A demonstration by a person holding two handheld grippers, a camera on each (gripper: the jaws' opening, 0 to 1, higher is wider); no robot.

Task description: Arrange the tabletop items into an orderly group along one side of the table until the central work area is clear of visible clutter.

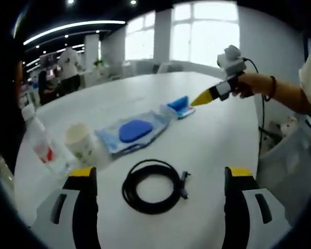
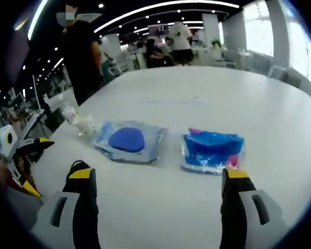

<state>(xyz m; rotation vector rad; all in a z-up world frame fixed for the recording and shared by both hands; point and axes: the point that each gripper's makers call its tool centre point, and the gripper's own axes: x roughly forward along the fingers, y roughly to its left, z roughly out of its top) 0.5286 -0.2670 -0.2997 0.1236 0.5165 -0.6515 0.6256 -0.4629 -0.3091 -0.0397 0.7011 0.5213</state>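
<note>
On the white table (image 1: 217,140) a coiled black cable (image 1: 126,190) lies between the wide-apart jaws of my left gripper (image 1: 161,172), which is open and holds nothing. Left of it stand a white cup (image 1: 81,142) and a clear bottle (image 1: 40,147). Beyond lie a flat blue pack with a blue oval (image 1: 135,131) and a smaller blue packet (image 1: 179,106). My right gripper (image 1: 199,98) hovers beside that packet, held by a hand. In the right gripper view my right gripper (image 2: 158,174) is open, with the oval pack (image 2: 128,140) and smaller packet (image 2: 212,150) just ahead.
The cup (image 2: 85,124) stands left of the oval pack, near the table's (image 2: 197,88) edge. My left gripper (image 2: 36,166) shows at the far left, jaws apart. A person in black (image 2: 83,57) stands at the table's far-left edge. Other people and desks stand far behind.
</note>
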